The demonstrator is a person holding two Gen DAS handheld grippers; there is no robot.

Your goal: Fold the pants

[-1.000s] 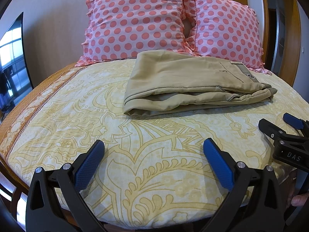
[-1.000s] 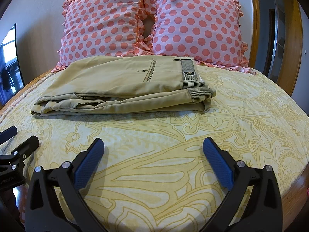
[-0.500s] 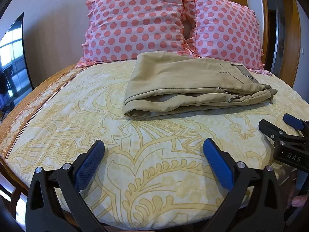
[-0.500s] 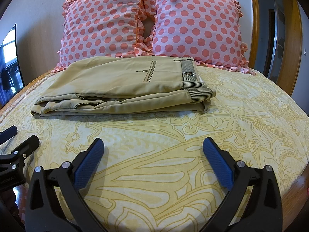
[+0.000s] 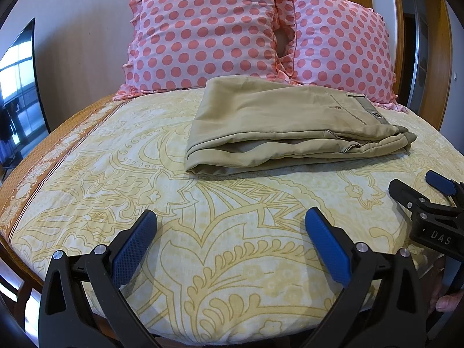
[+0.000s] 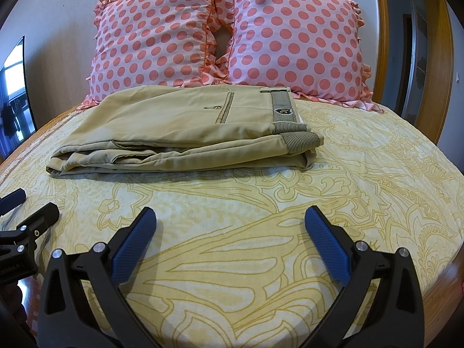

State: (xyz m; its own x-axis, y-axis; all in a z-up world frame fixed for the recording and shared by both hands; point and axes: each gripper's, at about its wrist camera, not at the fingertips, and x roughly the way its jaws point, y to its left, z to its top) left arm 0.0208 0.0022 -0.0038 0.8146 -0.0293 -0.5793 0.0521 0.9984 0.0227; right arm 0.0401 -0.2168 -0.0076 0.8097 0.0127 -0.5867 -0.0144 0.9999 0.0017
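Note:
Khaki pants (image 5: 290,127) lie folded in a flat stack on the bed, waistband to the right; they also show in the right wrist view (image 6: 185,133). My left gripper (image 5: 232,220) is open and empty, held low over the bedspread well in front of the pants. My right gripper (image 6: 232,220) is open and empty, also in front of the pants. The right gripper shows at the right edge of the left wrist view (image 5: 420,194). The left gripper shows at the left edge of the right wrist view (image 6: 29,211).
Two pink polka-dot pillows (image 5: 208,32) (image 6: 293,34) lean against the wall behind the pants. The yellow patterned bedspread (image 5: 232,261) covers the bed. A dark screen (image 5: 17,95) stands to the left. A wooden door frame (image 6: 438,66) is at the right.

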